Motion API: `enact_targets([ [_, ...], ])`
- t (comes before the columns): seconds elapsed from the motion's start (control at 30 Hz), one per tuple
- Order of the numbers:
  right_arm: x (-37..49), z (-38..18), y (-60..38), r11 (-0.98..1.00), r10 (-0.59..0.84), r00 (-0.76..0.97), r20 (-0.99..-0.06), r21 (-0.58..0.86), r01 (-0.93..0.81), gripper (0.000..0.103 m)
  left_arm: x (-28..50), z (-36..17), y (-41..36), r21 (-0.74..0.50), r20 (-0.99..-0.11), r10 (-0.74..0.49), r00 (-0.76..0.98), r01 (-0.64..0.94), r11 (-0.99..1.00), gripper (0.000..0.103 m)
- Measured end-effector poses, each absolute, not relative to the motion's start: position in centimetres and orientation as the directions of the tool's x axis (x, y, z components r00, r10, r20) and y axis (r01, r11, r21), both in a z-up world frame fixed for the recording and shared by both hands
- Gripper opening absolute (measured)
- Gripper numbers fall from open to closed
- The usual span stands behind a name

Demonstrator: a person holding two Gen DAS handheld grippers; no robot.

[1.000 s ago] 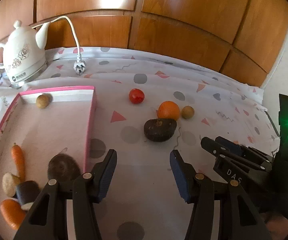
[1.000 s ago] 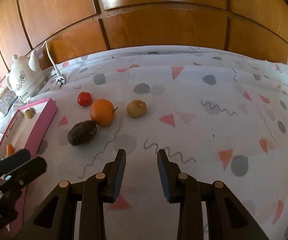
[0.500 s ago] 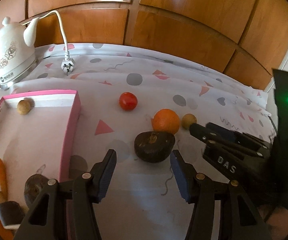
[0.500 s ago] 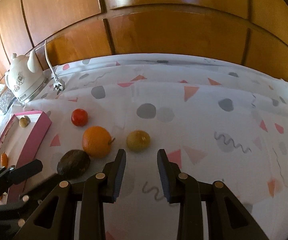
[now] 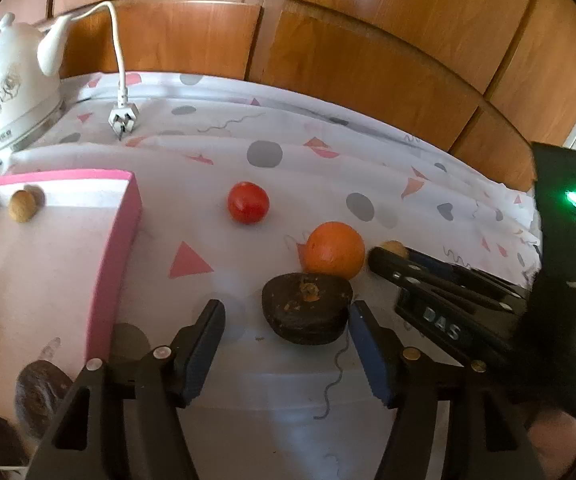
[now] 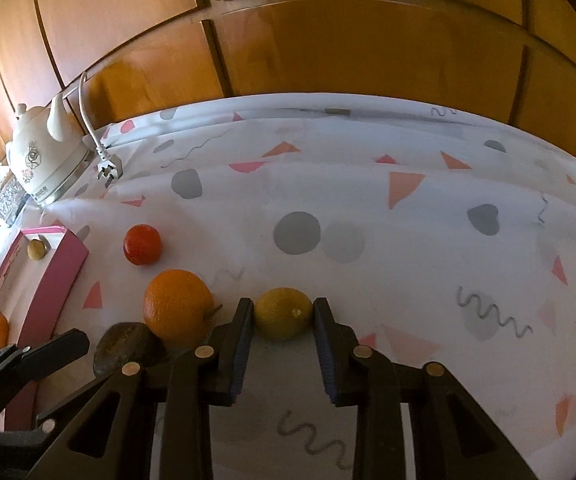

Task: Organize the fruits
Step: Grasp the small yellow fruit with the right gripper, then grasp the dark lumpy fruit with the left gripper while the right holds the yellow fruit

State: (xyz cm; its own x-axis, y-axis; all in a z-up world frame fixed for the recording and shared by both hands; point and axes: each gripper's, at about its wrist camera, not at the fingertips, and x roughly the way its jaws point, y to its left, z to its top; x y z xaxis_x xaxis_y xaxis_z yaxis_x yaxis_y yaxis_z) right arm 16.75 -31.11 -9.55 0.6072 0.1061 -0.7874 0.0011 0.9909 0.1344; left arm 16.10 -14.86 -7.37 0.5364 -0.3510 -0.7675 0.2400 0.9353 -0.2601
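Pink tray (image 5: 119, 248) sits left on the desk. Left gripper (image 5: 283, 344), jaws just widening, straddles the dark avocado (image 5: 307, 307) untouched. Right gripper (image 6: 283, 322) is clamped on the small lemon (image 6: 283, 313); the orange (image 6: 177, 303) could get bumped and roll.

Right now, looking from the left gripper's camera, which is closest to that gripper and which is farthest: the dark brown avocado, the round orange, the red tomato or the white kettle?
1. Dark brown avocado, just ahead of the left gripper.
2. Round orange, behind it, rightward.
3. Red tomato, farther back, mid-cloth.
4. White kettle, far left corner.
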Motion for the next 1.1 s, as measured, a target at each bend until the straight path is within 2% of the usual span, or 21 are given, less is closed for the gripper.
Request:
enact_targets([
  [0.17,14.6,-9.1,-32.1,0.997,0.017,0.615,-0.788,0.059,0.048,0.030,16.1,-7.6,-15.4,-0.253,-0.771,-0.349,0.533,0.247,0.935,0.065],
  [0.47,12.9,-9.3,-33.5,0.990,-0.008,0.623,-0.782,0.080,0.114,0.030,16.8,-7.8,-16.5,-0.218,-0.779,-0.328,0.534,0.259,0.941,0.066],
  [0.5,12.9,-9.3,-33.4,0.990,-0.008,0.624,-0.782,0.081,0.113,0.030,16.9,-7.9,-16.5,-0.220,-0.779,-0.329,0.534,0.258,0.941,0.064],
  [0.57,13.0,-9.3,-33.5,0.990,-0.005,0.626,-0.780,0.085,0.114,0.030,16.9,-7.9,-16.6,-0.240,-0.776,-0.358,0.520,0.283,0.929,0.043],
  [0.87,12.5,-9.2,-34.0,0.986,0.024,0.632,-0.774,0.123,0.113,0.030,14.2,-7.8,-15.6,-0.248,-0.775,-0.377,0.507,0.304,0.920,0.041],
  [1.1,11.9,-9.1,-33.7,0.987,0.024,0.622,-0.782,0.117,0.109,0.030,10.0,-7.9,-14.4,-0.203,-0.755,-0.355,0.551,0.319,0.926,0.041],
])
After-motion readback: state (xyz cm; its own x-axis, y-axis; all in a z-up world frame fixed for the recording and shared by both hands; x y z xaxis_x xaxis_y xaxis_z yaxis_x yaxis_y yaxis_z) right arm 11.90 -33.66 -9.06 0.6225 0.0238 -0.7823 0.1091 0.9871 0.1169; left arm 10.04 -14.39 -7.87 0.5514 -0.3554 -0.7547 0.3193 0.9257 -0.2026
